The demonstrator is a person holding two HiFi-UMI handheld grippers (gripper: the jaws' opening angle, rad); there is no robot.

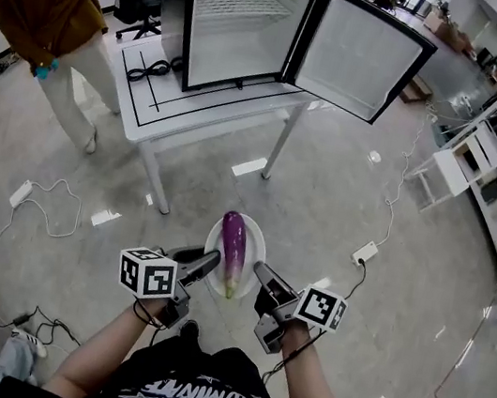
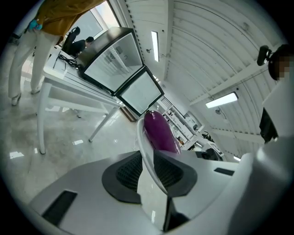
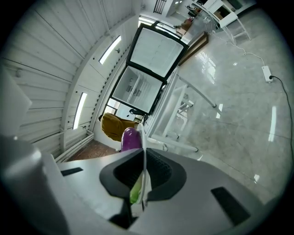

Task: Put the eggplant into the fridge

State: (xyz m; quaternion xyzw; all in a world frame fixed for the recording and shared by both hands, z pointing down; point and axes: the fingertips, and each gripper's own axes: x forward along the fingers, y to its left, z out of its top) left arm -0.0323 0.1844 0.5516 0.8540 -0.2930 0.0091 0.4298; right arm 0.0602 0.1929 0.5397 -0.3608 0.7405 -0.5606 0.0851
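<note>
Eggplant, long glossy purple one (image 1: 233,243), lies lengthwise on the plate I hold over the floor, well short of the fridge. Black-framed mini fridge (image 1: 246,26) stands door-open on the white table (image 1: 152,95) ahead. Shallow white plate (image 1: 214,235): left tongs (image 1: 212,259) and right tongs (image 1: 261,270) each pinch its rim, on opposite sides. My read: eggplant is firm, fairly light, slick-skinned and could roll, so keep the plate level. If gripping it directly, take the thick mid-body.
</note>
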